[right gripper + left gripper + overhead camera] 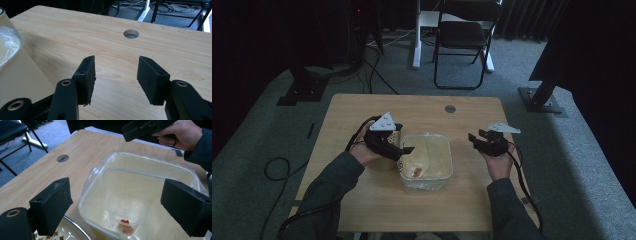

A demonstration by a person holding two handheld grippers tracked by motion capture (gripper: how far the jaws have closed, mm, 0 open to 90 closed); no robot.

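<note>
Apparently left tool (117,202) spread over lined tub (427,161); right tool (116,78) apart.

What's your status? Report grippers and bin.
Left gripper open over lined bin. Right gripper open, empty, beside it. Clear cup inside bin. Nothing blocking.

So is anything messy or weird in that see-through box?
Nothing is spilled or broken. The one oddity: a clear plastic cup sits inside the bag-lined translucent square tub, with just a little red food at the bottom.
</note>
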